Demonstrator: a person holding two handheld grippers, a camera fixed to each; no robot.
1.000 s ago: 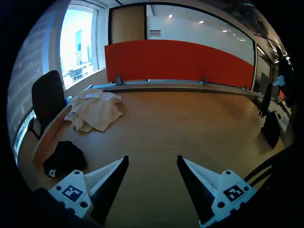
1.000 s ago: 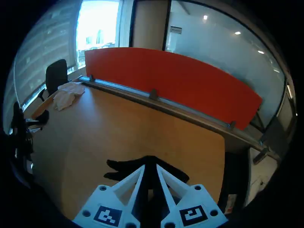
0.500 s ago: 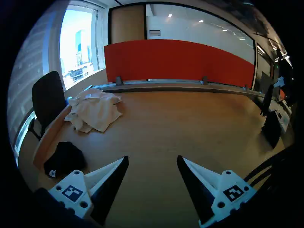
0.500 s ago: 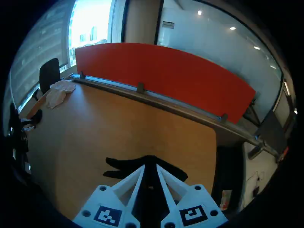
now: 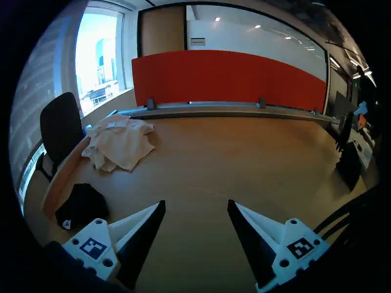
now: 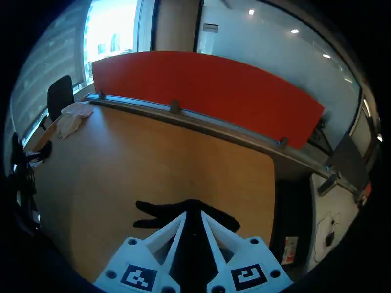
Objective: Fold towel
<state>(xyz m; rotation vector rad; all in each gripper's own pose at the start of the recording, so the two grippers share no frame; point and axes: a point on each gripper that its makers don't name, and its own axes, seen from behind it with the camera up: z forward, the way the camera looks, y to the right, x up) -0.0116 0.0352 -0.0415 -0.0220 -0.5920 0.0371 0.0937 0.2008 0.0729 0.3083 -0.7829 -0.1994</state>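
The right gripper (image 6: 193,213) has its white plastic fingers pressed together, pinching a limp black cloth (image 6: 156,211) that spreads past both tips above the smooth wooden desk (image 6: 146,161). The left gripper (image 5: 195,202) is spread wide, with the crumpled cream towel heap (image 5: 119,141) lying well ahead to its left.

Daylight pours in through the tall glass window (image 5: 100,63) at far left, blown out to glare. Small recessed ceiling lights (image 5: 259,27) glow far off. The pale wooden tabletop (image 5: 220,156) is evenly lit and sharp. Straight edges bow near the rims.
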